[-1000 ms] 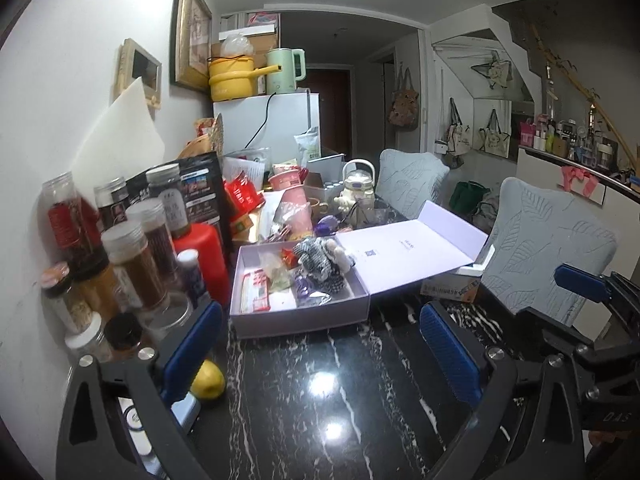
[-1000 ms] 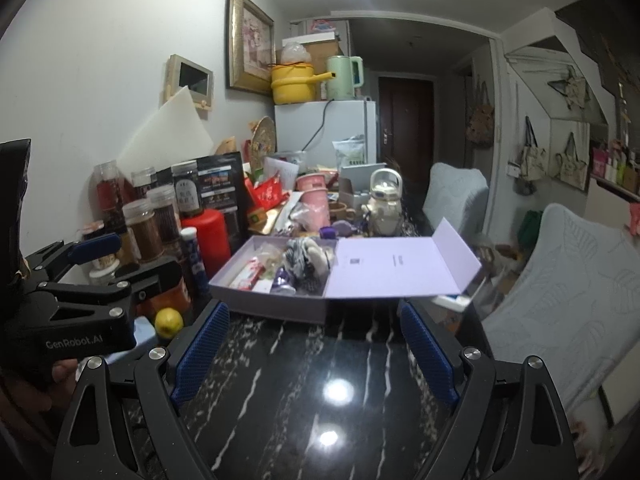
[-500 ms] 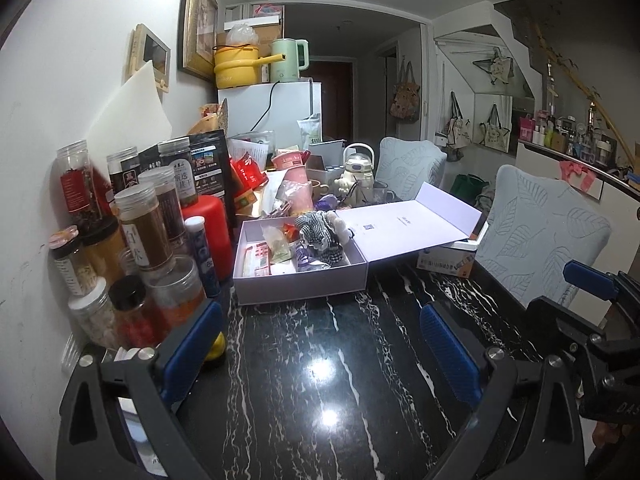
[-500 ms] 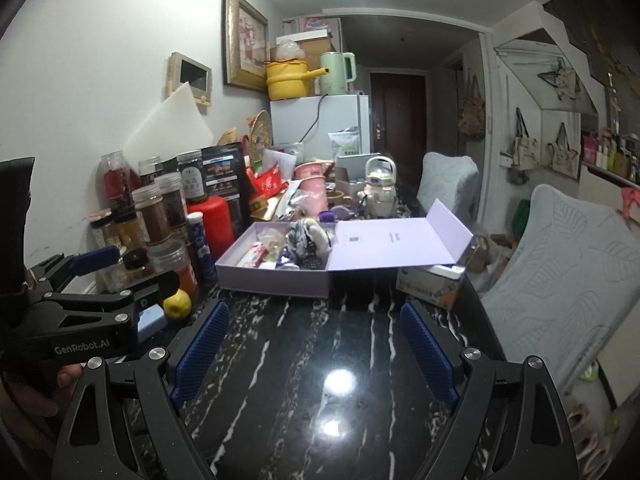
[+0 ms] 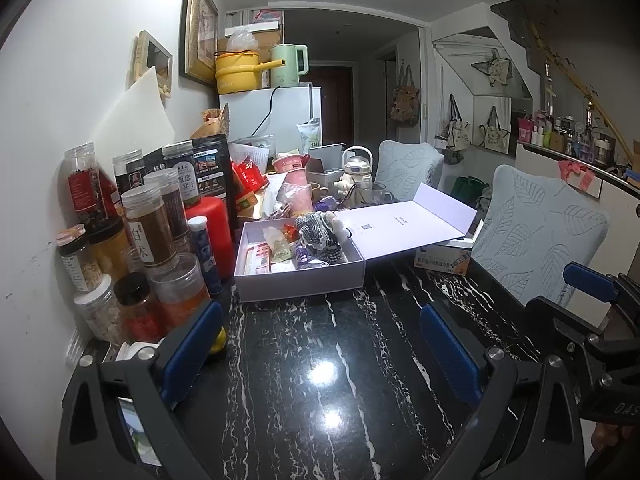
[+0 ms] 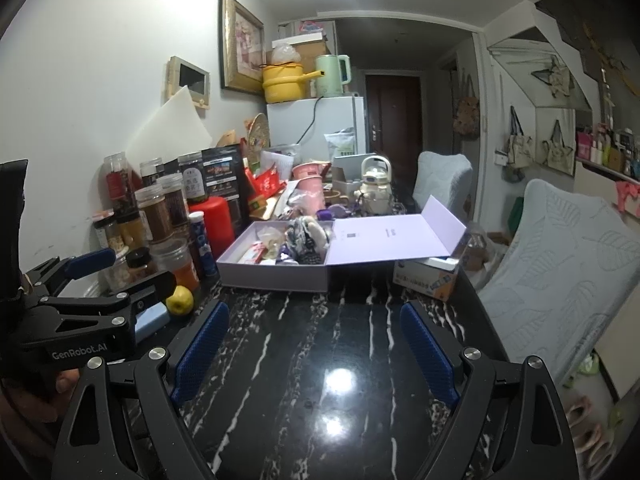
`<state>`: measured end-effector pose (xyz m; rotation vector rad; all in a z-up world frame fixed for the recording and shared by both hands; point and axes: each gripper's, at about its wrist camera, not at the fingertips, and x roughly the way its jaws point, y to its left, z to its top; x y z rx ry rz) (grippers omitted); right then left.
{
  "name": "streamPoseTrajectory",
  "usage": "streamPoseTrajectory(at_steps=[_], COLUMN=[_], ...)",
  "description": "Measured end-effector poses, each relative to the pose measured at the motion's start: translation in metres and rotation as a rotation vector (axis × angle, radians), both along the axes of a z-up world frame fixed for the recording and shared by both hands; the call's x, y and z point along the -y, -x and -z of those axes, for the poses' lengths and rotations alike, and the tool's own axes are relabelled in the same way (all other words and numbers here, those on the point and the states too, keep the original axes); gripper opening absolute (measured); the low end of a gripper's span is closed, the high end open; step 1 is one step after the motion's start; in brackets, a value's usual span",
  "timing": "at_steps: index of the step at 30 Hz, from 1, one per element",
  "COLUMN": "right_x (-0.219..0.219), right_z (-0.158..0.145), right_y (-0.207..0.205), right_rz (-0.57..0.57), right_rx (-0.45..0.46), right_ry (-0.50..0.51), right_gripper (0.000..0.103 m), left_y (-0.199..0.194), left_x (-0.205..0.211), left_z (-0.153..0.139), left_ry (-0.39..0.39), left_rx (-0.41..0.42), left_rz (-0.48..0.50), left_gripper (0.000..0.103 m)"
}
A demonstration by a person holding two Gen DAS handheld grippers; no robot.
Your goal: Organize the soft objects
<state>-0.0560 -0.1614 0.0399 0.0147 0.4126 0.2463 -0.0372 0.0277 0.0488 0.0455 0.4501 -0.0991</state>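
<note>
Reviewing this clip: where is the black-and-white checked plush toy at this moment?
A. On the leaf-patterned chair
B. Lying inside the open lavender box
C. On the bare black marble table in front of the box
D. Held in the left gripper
B. The checked plush toy lies among packets inside the open lavender box, while the left gripper and right gripper are both open and empty over the table.

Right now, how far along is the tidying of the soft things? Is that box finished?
Partly done, it seems: a checkered plush toy already lies in the open lavender box among snack packets. Nothing is in hand: the left gripper and right gripper both hover open and empty over the black marble table. Left to do: the box lid is folded flat open, and I cannot tell whether other soft items remain in the clutter behind.
</note>
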Motion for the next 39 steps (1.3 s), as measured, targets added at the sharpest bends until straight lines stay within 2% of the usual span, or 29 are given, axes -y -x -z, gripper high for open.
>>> streamPoseTrajectory(at_steps=[5,16,24,31,39], right_x=[-0.002,-0.009,-0.012,-0.013,-0.015], right_z=[-0.002,-0.008,-0.008,-0.012,-0.015], right_y=[-0.003,-0.036,-0.052,-0.062,-0.067], right_rz=[-0.007,-0.019,-0.008,-0.003,-0.001], right_rx=[0.007,-0.025,-0.052,-0.073,-0.086], right_ry=[0.004,0.03,0.055,0.072,0.085], right_gripper=[0.089,0.089,0.089,0.089,0.089], left_y=[-0.009,-0.041,-0.063,-0.071,-0.074], left_x=[0.001,-0.008,-0.011,-0.008,-0.009], left_z=[0.0,-0.003,-0.01,-0.011,-0.014], left_ry=[0.002,0.007,-0.014,-0.042,-0.032], left_rx=[-0.004,-0.026,-0.045,-0.056,-0.055], left_rz=[0.0,-0.031,-0.052,-0.058,-0.062], left_gripper=[0.101,0.101,0.101,0.101,0.101])
